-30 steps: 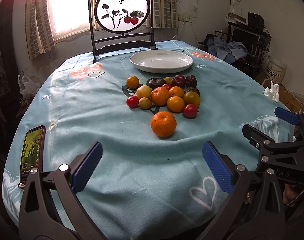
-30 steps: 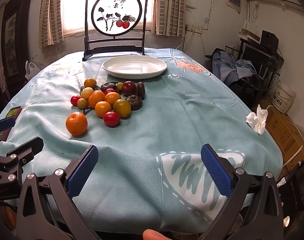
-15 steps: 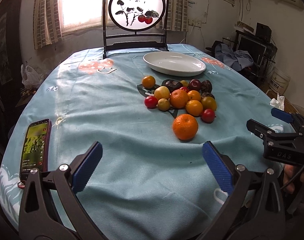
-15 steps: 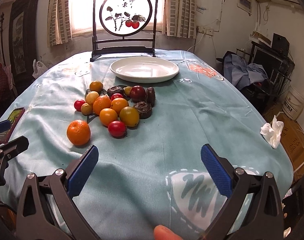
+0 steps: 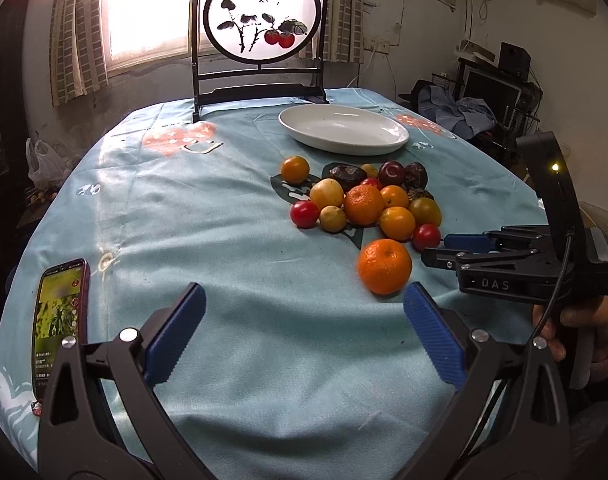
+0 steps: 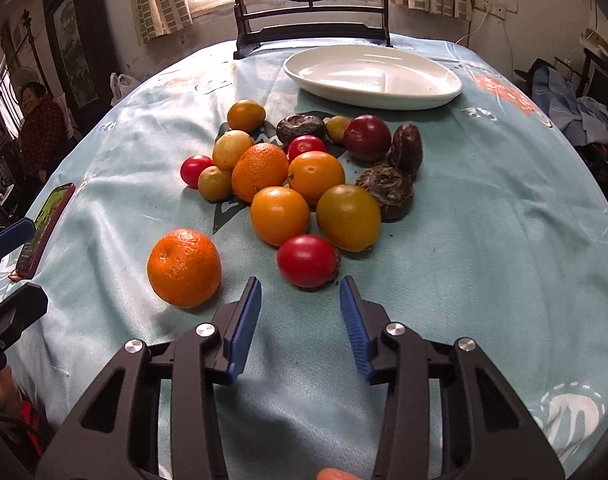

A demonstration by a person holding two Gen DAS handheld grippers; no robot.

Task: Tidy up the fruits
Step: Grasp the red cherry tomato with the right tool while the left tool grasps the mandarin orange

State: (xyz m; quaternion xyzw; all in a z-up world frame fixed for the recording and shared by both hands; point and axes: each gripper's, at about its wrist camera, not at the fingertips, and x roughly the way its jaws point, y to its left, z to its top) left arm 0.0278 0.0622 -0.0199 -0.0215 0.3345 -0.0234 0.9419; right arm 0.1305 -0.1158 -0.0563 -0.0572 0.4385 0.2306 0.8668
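Observation:
A pile of fruit (image 5: 364,200) lies mid-table: oranges, yellow and red round fruits, dark wrinkled ones. A large orange (image 5: 384,266) sits apart at the near side and also shows in the right wrist view (image 6: 183,267). A red fruit (image 6: 307,260) lies just beyond my right gripper (image 6: 299,304), which is open, partly narrowed and empty. That right gripper also shows in the left wrist view (image 5: 444,248) beside the pile. My left gripper (image 5: 304,320) is wide open and empty, near and left of the large orange. An empty white plate (image 5: 344,128) stands behind the pile.
A phone (image 5: 59,320) lies at the table's left edge. A framed round screen (image 5: 259,36) stands at the far edge behind the plate. A light blue cloth (image 5: 223,220) covers the table. A seated person (image 6: 35,128) is off to the left.
My right gripper has moved forward and left up to the fruit pile and narrowed its jaws. My left gripper has shifted left, so the fruit now sits further right in its view.

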